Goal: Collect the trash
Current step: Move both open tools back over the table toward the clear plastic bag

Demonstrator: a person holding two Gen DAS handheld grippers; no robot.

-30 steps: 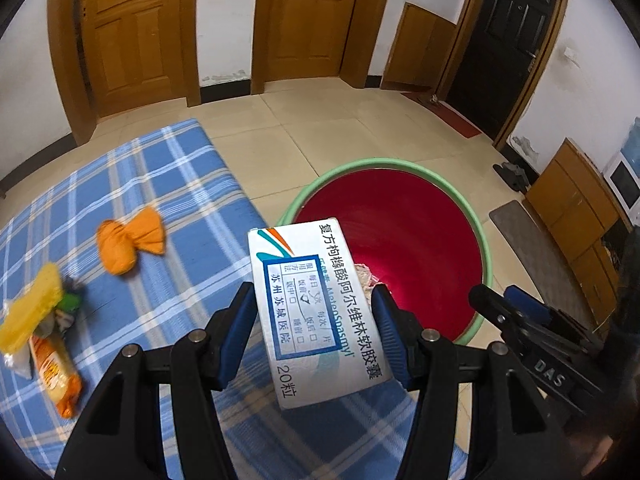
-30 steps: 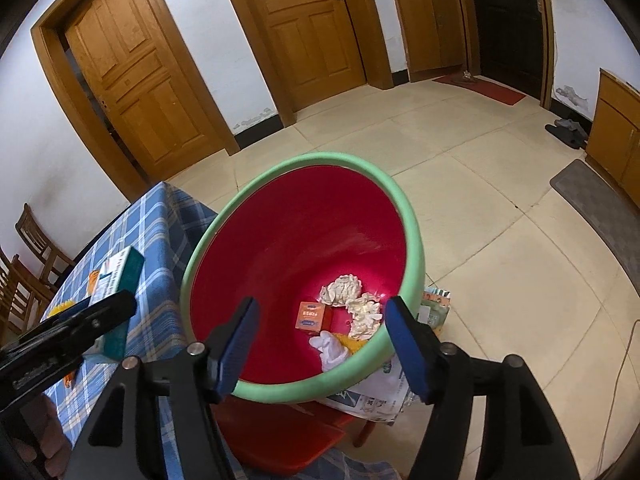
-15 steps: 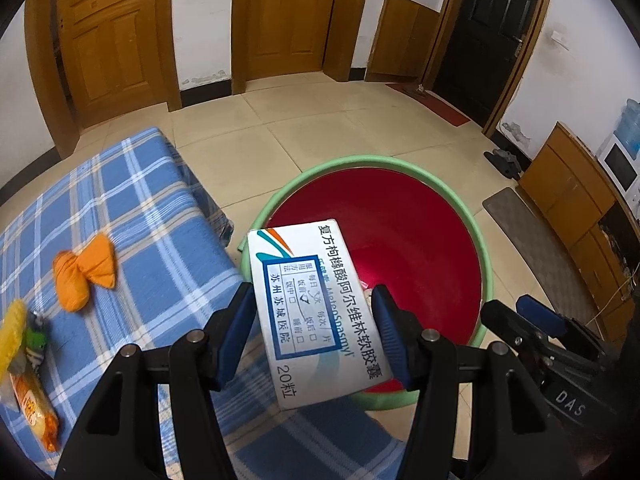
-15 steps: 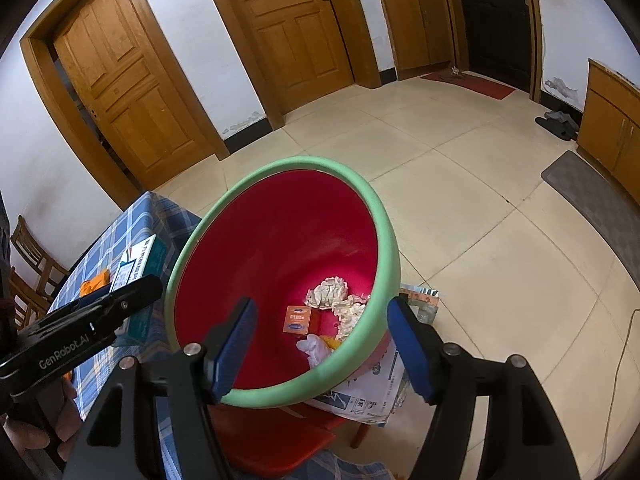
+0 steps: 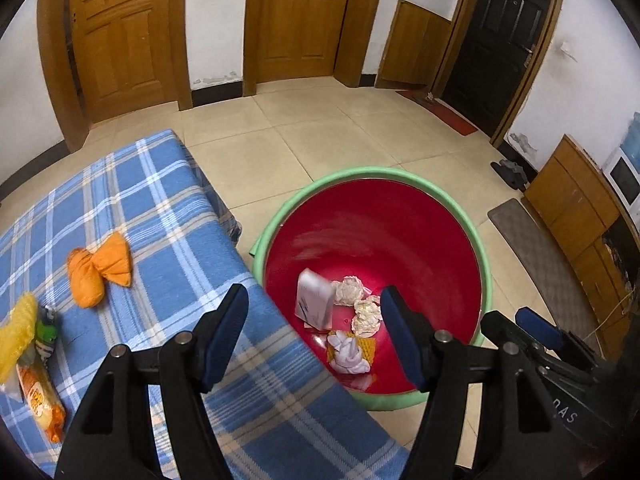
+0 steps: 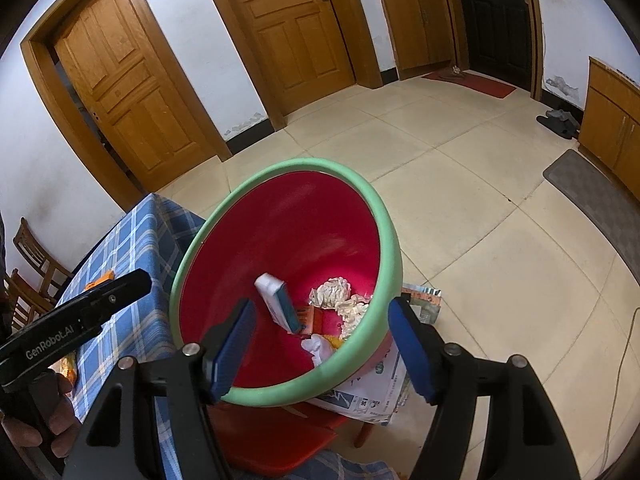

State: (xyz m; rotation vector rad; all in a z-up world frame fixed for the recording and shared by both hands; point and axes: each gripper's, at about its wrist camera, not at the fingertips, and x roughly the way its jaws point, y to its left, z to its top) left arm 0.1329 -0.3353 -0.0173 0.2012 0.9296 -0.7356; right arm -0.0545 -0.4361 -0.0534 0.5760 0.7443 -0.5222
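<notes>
Fingers of the left gripper [image 5: 314,334] have just been opening and are standing empty; the medicine box [image 5: 315,305] is tumbling into the red basin [image 5: 404,196], frame centre, joining crumpled tissues [image 5: 358,302].

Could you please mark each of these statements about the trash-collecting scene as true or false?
1. The medicine box lies inside the red basin. True.
2. The left gripper is clamped on the medicine box. False: its jaws have just been opening, and nothing is between them.
3. Crumpled paper balls sit in the basin's bottom. True.
4. The orange cloth bundle is in the basin. False: it lies on the blue plaid tablecloth.
5. The right gripper holds a paper ball. False: it is open and empty above the basin's green rim.
</notes>
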